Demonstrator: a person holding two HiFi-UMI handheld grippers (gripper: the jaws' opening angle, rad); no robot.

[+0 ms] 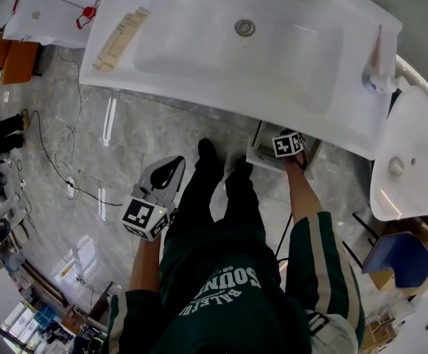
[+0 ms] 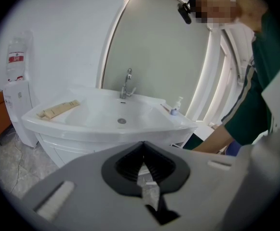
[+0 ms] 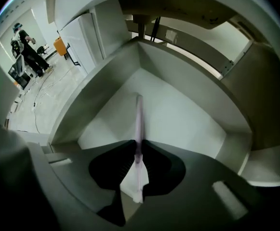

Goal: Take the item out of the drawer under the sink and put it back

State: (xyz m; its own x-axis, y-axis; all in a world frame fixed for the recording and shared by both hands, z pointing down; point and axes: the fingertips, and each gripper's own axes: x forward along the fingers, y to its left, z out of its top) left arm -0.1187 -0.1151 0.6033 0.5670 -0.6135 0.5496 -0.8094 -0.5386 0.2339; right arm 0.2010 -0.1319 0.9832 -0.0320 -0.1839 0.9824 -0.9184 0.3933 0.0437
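Observation:
The white sink basin (image 1: 221,50) stands over an open white drawer (image 1: 256,152). My right gripper (image 3: 139,141) points steeply down into that drawer's corner-shaped inside (image 3: 183,121) and is shut on a thin flat pale lilac item (image 3: 139,117), seen edge-on and sticking out past the fingertips. In the head view only its marker cube (image 1: 288,144) shows at the sink's front edge. My left gripper (image 1: 171,167) hangs to the left of the person's legs, away from the drawer. Its jaws (image 2: 143,146) meet at the tips with nothing between them, facing the sink (image 2: 106,114).
A beige packet (image 1: 121,39) lies on the sink's left rim; a faucet (image 2: 126,83) and soap bottle (image 2: 176,107) stand on it. A white toilet (image 1: 409,153) and blue stool (image 1: 401,260) are at the right. Cables (image 1: 59,153) trail over the marble floor.

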